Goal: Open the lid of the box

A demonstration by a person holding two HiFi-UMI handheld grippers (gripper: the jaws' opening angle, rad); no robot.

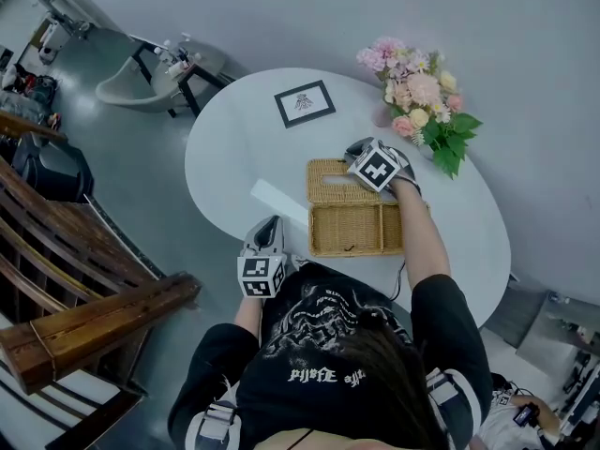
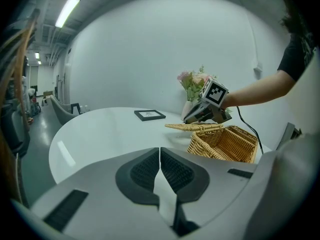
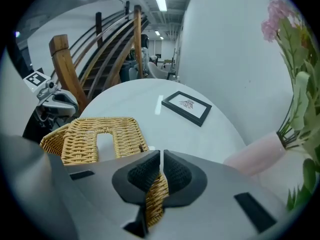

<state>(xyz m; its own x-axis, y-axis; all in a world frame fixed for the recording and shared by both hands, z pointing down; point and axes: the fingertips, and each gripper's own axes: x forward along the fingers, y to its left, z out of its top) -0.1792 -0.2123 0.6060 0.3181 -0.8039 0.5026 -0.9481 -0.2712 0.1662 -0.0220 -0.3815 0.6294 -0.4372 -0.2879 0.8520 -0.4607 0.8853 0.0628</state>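
Wicker lid held up above the box — mostly open; right gripper clamps its edge, left gripper closed, empty.

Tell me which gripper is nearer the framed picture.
Right. The right gripper, clamped on the wicker lid, is just this side of the framed picture; the left gripper hovers at the table edge nearest the person.
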